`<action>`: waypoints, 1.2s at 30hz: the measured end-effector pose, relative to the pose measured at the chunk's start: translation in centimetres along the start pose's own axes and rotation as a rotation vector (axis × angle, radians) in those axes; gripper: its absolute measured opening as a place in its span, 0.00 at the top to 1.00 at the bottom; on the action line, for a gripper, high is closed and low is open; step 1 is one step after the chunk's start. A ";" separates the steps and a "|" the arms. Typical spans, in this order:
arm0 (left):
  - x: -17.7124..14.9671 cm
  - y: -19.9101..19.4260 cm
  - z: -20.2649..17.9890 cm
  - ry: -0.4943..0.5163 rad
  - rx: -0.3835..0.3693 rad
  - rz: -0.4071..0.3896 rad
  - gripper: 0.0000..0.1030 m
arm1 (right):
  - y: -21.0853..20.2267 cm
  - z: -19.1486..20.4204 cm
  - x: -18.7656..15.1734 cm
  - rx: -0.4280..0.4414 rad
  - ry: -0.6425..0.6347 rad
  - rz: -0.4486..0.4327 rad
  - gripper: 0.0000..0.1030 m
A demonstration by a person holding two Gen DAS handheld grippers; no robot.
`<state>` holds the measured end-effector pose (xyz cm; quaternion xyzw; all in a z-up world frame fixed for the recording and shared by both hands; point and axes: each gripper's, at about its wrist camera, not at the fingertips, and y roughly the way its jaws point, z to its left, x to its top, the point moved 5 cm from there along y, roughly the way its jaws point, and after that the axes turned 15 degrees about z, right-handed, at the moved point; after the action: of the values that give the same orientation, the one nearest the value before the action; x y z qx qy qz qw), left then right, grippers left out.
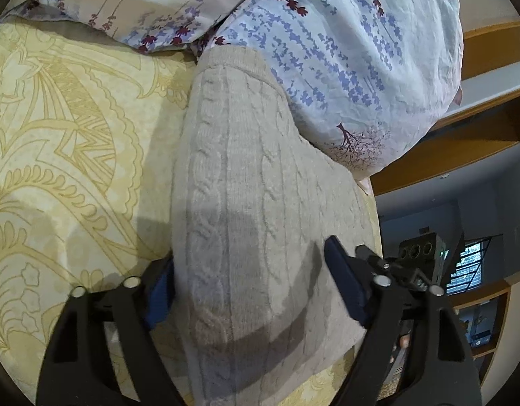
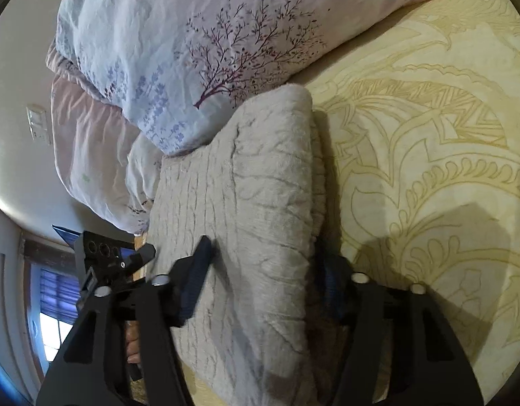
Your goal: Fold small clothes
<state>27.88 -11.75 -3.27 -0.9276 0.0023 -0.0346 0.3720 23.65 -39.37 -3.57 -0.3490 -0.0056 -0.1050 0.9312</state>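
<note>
Folded sweater [image 1: 246, 182] runs lengthwise away toward the floral duvet [image 1: 344, 67].

Yellow-patterned bed [image 1: 73, 142] bears sweater [image 1: 246, 203], duvet [image 1: 344, 67] — perhaps pillows.

— Left gripper [image 1: 256, 291]?
— Spread wide, blue pads on either side of a folded beige cable-knit sweater [image 1: 256, 203], one pad pressed to its left edge, the other resting on its right part.
— And under the sweater?
— Yellow patterned bedsheet [image 1: 57, 155], lit, with shadows across the knit near the fingers.
— Beyond it?
— Floral duvet [image 1: 344, 54], light blue with purple sprigs, touching the sweater's far end. Wooden shelving [image 1: 479, 135] off to the right, blurred.
</note>
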 end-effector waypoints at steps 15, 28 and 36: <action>-2.1 -5.2 0.2 0.069 -0.062 -0.040 0.63 | 0.6 6.6 -2.4 -0.034 -0.181 -0.044 0.70; -2.2 -11.1 8.8 -0.031 0.084 -0.096 0.57 | 9.6 10.7 -2.2 -0.115 -0.266 0.041 0.67; -2.8 -12.2 8.8 -0.021 0.120 -0.146 0.50 | 8.1 9.2 -2.4 -0.067 -0.181 0.036 0.62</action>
<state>25.41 3.21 -1.38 -0.9016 -0.0714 -0.0520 0.4234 23.48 -27.03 -2.06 -0.3879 -0.0799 -0.0566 0.9165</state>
